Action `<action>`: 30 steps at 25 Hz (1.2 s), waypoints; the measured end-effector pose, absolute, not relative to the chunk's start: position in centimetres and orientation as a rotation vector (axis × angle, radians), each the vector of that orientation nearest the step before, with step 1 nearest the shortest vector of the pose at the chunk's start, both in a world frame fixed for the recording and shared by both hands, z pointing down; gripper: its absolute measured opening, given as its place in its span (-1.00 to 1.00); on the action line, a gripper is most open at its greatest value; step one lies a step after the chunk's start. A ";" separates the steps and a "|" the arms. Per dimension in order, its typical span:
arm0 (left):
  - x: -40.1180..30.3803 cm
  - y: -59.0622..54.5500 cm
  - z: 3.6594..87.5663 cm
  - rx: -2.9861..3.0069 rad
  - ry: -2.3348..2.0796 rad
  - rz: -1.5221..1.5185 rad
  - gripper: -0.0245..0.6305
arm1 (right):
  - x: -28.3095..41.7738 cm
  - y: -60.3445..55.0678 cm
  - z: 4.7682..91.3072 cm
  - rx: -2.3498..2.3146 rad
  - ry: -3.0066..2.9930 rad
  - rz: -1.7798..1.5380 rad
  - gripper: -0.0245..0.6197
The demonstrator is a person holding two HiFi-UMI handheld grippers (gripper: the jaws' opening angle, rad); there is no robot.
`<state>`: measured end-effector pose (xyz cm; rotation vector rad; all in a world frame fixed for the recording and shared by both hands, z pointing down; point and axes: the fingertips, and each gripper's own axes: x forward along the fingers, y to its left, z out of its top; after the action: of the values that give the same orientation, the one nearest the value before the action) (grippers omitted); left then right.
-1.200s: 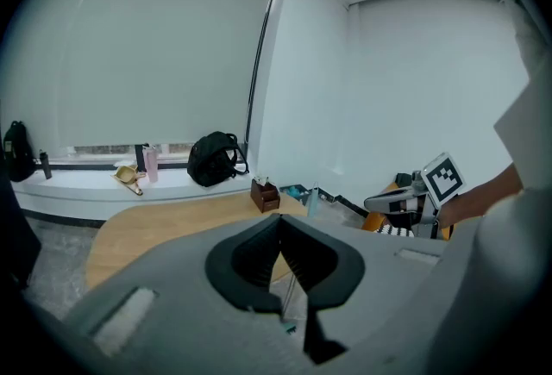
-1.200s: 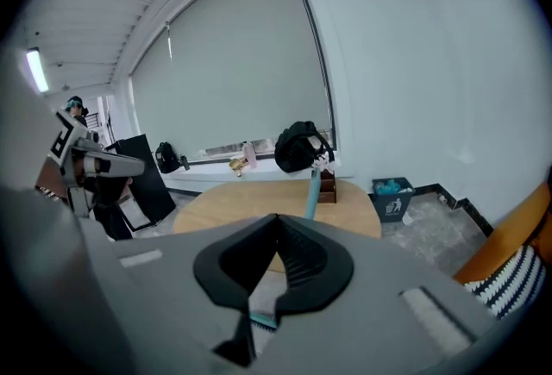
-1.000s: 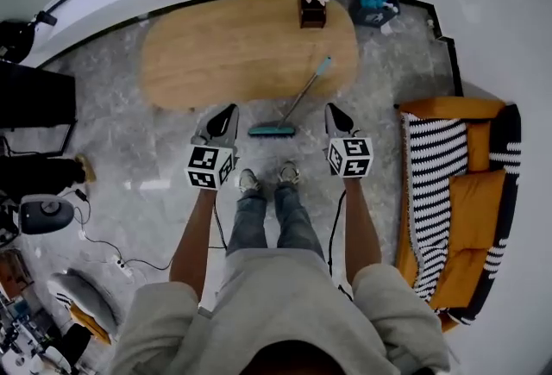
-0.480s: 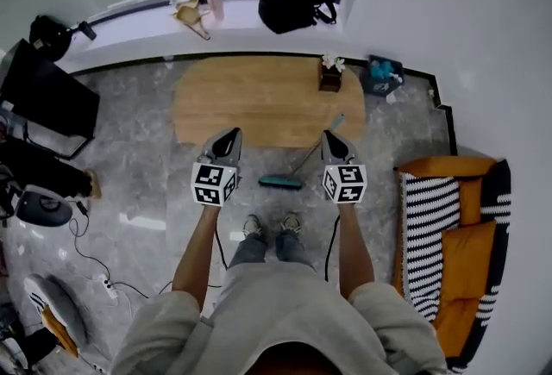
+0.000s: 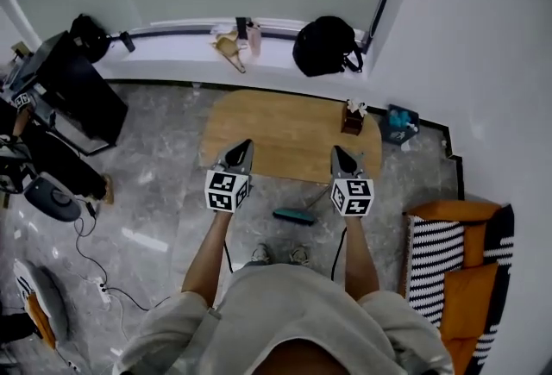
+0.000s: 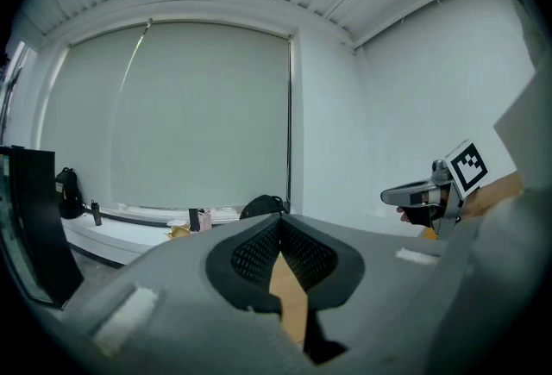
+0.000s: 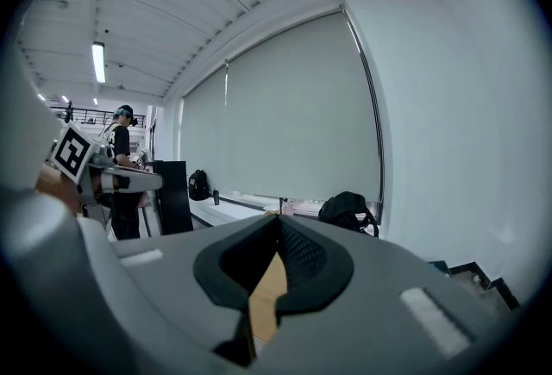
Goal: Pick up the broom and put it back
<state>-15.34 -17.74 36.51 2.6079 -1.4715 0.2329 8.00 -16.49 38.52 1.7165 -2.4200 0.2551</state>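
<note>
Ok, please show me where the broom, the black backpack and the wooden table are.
broom [image 5: 294, 215], head view, on its teal brush head on the floor.
black backpack [image 5: 326, 46], head view, middle of the bag on the window ledge.
wooden table [image 5: 285, 128], head view, bare part of its top.

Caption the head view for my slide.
Left gripper and right gripper, shut, empty, before the oval wooden table; teal broom on grey floor.

Fig.: living-room set inside a lab/studio-type hall; oval wooden coffee table [image 5: 276, 136] on grey marble-look floor [image 5: 164, 192]; orange sofa [image 5: 448, 211] w/ black-and-white striped cushion [image 5: 429, 261]; window ledge [image 5: 172, 63] under drawn roller blind [image 6: 198, 115], black backpack [image 5: 326, 46] on it; power strip [image 5: 103, 290] w/ trailing cable [image 5: 78, 253] at left; ceiling strip lights [image 7: 99, 61]; second person [image 7: 123, 166] standing beyond.
</note>
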 end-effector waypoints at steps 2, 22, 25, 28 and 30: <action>-16.1 -17.7 36.1 2.607 -1.483 0.218 -0.94 | 7.4 -16.5 37.9 1.713 -2.418 0.233 -0.92; -16.5 -19.4 35.0 2.648 -1.445 0.177 -0.94 | 6.1 -17.8 36.8 1.723 -2.387 0.162 -0.92; -16.5 -19.7 35.1 2.648 -1.444 0.174 -0.94 | 5.8 -18.3 36.7 1.714 -2.389 0.149 -0.92; -16.5 -20.0 35.2 2.651 -1.439 0.175 -0.94 | 5.5 -18.6 36.7 1.715 -2.389 0.145 -0.92; -16.6 -20.3 35.2 2.655 -1.434 0.176 -0.94 | 5.3 -18.9 36.7 1.717 -2.388 0.144 -0.92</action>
<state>-16.58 -20.29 35.16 2.6547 -1.4342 0.1761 5.34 -18.86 36.65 1.7167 -2.3876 0.1442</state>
